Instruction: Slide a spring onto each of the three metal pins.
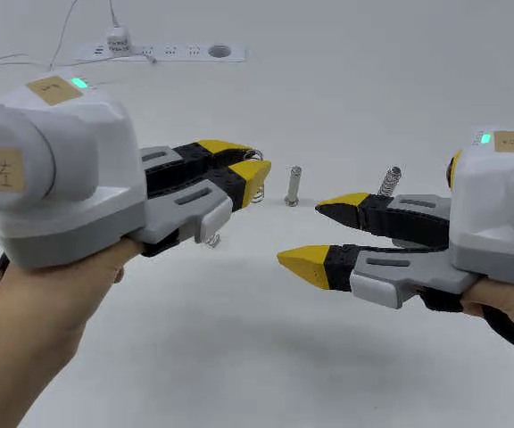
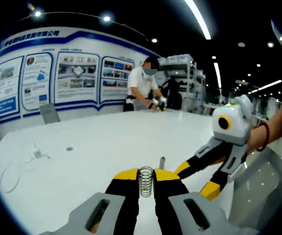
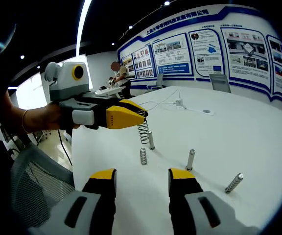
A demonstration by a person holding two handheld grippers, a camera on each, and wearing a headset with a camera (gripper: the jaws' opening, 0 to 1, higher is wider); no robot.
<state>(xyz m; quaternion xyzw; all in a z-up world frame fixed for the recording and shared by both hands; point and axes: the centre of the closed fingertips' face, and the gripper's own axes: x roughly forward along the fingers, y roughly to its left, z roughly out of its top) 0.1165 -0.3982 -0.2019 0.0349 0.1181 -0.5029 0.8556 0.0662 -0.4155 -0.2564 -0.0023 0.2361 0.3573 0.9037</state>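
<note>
My left gripper [image 1: 257, 178] is shut on a small steel spring [image 2: 146, 181], which hangs from its yellow tips above the white table. In the right gripper view that spring [image 3: 143, 131] dangles just above a bare upright pin [image 3: 151, 140]. A second bare pin [image 1: 294, 185] stands in the middle. A spring-covered pin [image 1: 389, 181] leans behind my right gripper [image 1: 300, 230], which is open and empty. Another spring [image 3: 143, 156] stands upright near the person's side; I cannot tell whether a pin is inside it.
A white power strip [image 1: 163, 53] with a cable lies at the far edge of the table [image 1: 239, 357]. A mesh chair back [image 3: 38, 176] sits beside the table. Another person [image 2: 143, 83] works at the table's far end.
</note>
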